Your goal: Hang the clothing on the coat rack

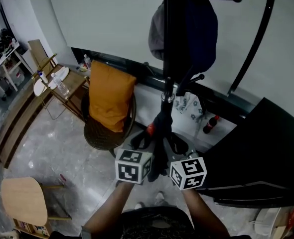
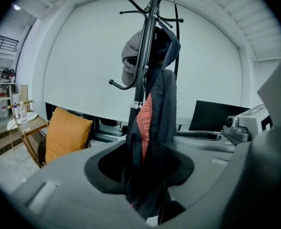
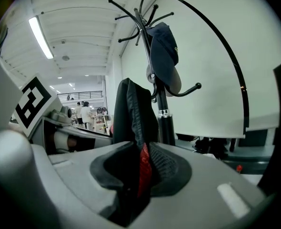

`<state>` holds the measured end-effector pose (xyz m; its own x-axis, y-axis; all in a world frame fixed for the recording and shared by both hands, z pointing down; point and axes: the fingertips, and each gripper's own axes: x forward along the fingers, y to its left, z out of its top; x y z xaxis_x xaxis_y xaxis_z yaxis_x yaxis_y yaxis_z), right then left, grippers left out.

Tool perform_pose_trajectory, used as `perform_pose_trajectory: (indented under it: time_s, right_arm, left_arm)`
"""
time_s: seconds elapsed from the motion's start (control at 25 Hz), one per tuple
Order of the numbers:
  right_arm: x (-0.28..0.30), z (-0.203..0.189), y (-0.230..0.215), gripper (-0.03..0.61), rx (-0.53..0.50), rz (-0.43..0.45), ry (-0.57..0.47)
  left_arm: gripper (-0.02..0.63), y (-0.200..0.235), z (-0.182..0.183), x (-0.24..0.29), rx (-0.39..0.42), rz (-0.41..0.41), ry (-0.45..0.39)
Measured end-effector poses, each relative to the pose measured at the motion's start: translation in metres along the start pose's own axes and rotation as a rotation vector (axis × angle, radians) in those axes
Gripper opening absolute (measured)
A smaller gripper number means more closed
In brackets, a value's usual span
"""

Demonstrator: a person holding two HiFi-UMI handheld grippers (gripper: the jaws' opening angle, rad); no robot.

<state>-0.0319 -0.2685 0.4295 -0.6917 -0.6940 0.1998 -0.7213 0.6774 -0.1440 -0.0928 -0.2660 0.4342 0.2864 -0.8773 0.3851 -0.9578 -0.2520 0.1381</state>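
Note:
A dark garment (image 1: 162,128) with a red lining (image 2: 144,120) hangs bunched between my two grippers, right against the black coat rack pole (image 1: 168,44). My left gripper (image 1: 148,139) stands open, its pads wide apart, with the cloth (image 2: 159,109) hanging loosely through the gap. My right gripper (image 1: 175,142) is shut on the garment (image 3: 133,113), the fabric and a strip of red lining pinched between its pads. A grey cap (image 1: 158,31) and a navy cap (image 3: 162,51) hang on the rack's upper hooks. A lower hook (image 3: 190,89) sticks out beside the held cloth.
An orange cushion (image 1: 109,96) leans in a wicker chair left of the rack. A black desk (image 1: 256,153) fills the right side, with a curved black lamp arm (image 1: 259,39) above it. A wooden stool (image 1: 22,198) and a side table with bottles (image 1: 57,81) stand at left.

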Motion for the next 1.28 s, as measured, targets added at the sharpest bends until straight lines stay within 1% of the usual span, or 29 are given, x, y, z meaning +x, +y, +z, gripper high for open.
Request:
perform_pose_trajectory:
  time_s: [0.28, 0.56, 0.72, 1.08, 1.28]
  right_arm:
    - [-0.015, 0.001, 0.003, 0.089, 0.010, -0.054, -0.008]
    - [-0.026, -0.002, 0.011, 0.089, 0.020, -0.082, -0.009]
    - [-0.037, 0.002, 0.014, 0.087, 0.026, -0.110, -0.033]
    - [-0.055, 0.008, 0.033, 0.087, 0.000, -0.126, -0.046]
    - [-0.068, 0.007, 0.043, 0.069, -0.007, -0.141, -0.046]
  left_arm:
    - [0.135, -0.007, 0.001, -0.008, 0.010, -0.046, 0.002]
    - [0.137, -0.011, -0.001, -0.019, 0.008, -0.074, -0.008]
    - [0.137, -0.015, -0.002, -0.026, 0.011, -0.089, -0.015]
    - [0.135, -0.029, -0.005, -0.046, 0.038, -0.132, -0.018]
    - [0.133, -0.041, -0.005, -0.059, 0.071, -0.155, -0.027]
